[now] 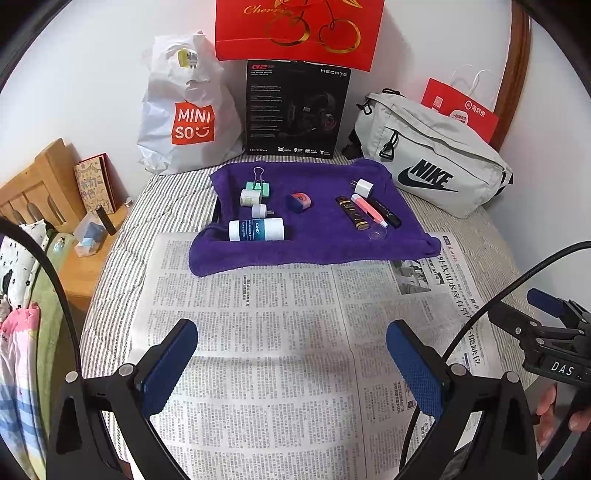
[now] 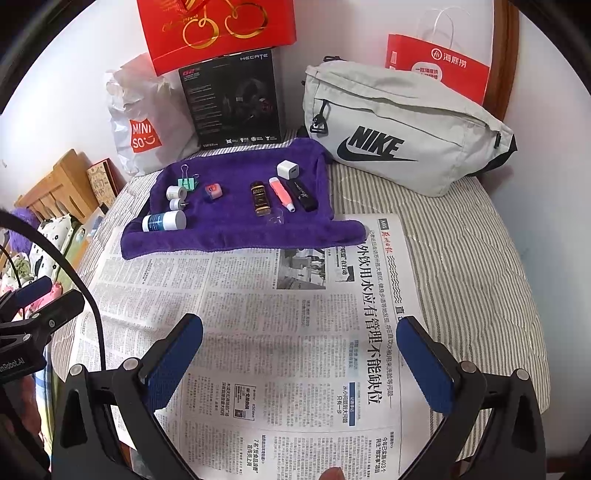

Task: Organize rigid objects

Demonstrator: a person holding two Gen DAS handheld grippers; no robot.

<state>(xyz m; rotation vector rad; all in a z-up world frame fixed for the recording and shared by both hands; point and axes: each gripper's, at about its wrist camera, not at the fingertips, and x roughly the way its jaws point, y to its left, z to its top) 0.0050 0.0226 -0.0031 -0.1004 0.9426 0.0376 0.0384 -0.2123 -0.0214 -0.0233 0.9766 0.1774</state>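
A purple towel (image 1: 314, 243) (image 2: 236, 232) lies on a striped bed beyond a spread newspaper (image 1: 280, 332) (image 2: 258, 332). On it rest a white and blue bottle (image 1: 256, 229) (image 2: 164, 220), a green binder clip (image 1: 259, 184), two small white plugs (image 1: 250, 197), a pink and blue sharpener (image 1: 299, 201) (image 2: 213, 191), a white charger cube (image 1: 362, 187) (image 2: 288, 169), a brown tube (image 1: 352, 213) (image 2: 260, 198), a pink marker (image 1: 369, 209) (image 2: 281, 194) and a black stick (image 1: 386, 212) (image 2: 302, 194). My left gripper (image 1: 291, 332) and right gripper (image 2: 301, 328) both hover open over the newspaper, holding nothing.
Against the wall stand a white Miniso bag (image 1: 188, 110), a black headset box (image 1: 297, 110), a red gift bag (image 1: 299, 29), a grey Nike pouch (image 2: 399, 129) and a red paper bag (image 2: 443, 66). A wooden nightstand (image 1: 85, 258) sits left of the bed.
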